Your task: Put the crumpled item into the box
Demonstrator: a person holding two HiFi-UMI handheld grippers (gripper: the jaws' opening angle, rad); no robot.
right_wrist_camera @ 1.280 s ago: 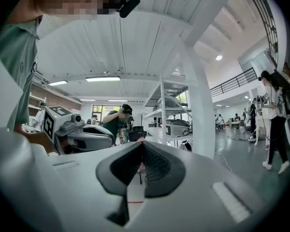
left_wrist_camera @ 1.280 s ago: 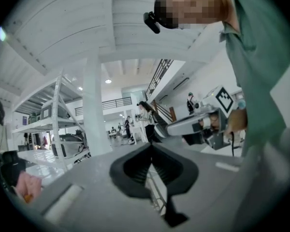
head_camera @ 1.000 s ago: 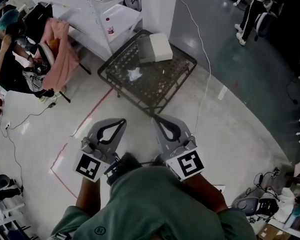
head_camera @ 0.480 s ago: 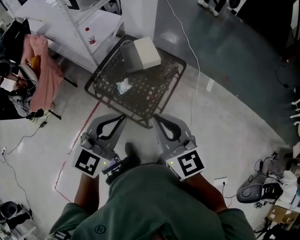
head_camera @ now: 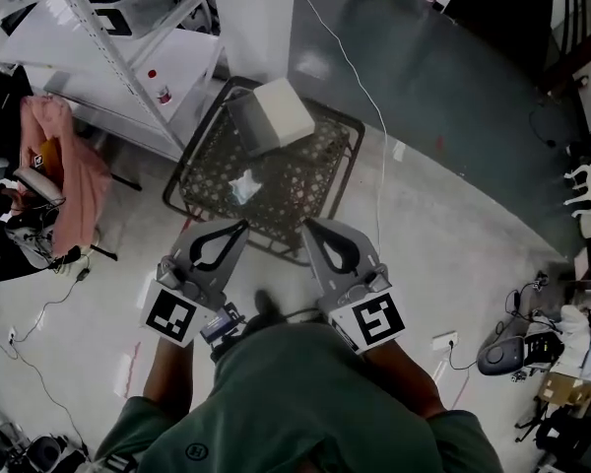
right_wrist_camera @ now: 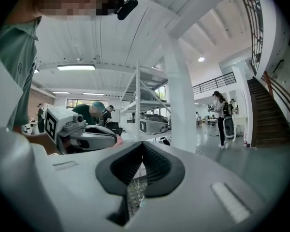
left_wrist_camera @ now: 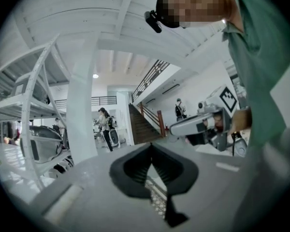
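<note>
Head view, looking steeply down: a dark perforated metal table on a pale glossy floor. On the far part of the tabletop, a white cube-shaped box, one greyer side turned towards the left. Nearer the middle of the tabletop, a small crumpled white item, lying on the perforated surface, outside the box and clearly apart from it.

Below these, two grey tongs side by side, each with a black-and-white marker cube at its rear. Left gripper and right gripper both pointing towards the table, tips showing against its near edge. Crumpled item just beyond the left tip, not touched by either tool.

In the left gripper view, dark ribbed pads meeting at the tips, closed, with nothing between them; only a strip of the perforated tabletop visible through the gap lower down. In the right gripper view, the same: dark pads closed tip to tip, empty, perforated metal glimpsed behind.

Around the table: a white metal shelving rack at upper left, a white square pillar just behind the box, a pink cloth draped at the left, a thin white cable trailing across the floor at the right. At the bottom of the head view, a green shirt.
</note>
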